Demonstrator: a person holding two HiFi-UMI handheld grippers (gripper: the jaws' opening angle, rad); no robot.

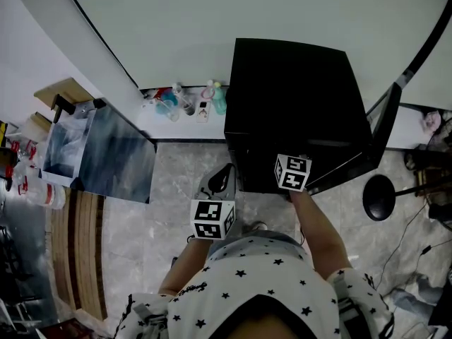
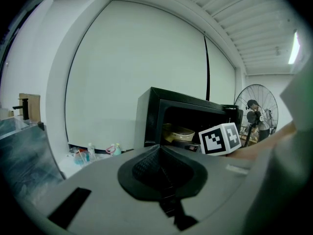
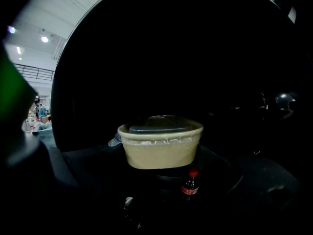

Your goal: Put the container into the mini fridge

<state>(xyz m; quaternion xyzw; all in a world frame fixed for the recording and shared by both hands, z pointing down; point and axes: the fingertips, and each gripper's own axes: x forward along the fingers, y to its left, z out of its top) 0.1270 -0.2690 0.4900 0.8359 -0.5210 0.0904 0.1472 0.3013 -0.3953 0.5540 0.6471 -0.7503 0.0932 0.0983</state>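
The black mini fridge (image 1: 293,104) stands with its door (image 1: 378,129) swung open to the right. A tan container (image 3: 161,142) with a clear lid rests inside it, also seen through the opening in the left gripper view as the container (image 2: 179,132). My right gripper reaches into the opening; only its marker cube (image 1: 293,173) shows from above, and its jaws are lost in the dark. My left gripper (image 1: 220,179) hangs in front of the fridge's left side, its jaws (image 2: 164,180) shut on nothing.
A small red-capped cola bottle (image 3: 190,182) stands just before the container in the fridge. Bottles and cups (image 1: 191,101) crowd the white ledge left of the fridge. A standing fan (image 1: 381,196) is at the right, a glass-topped counter (image 1: 99,150) at the left.
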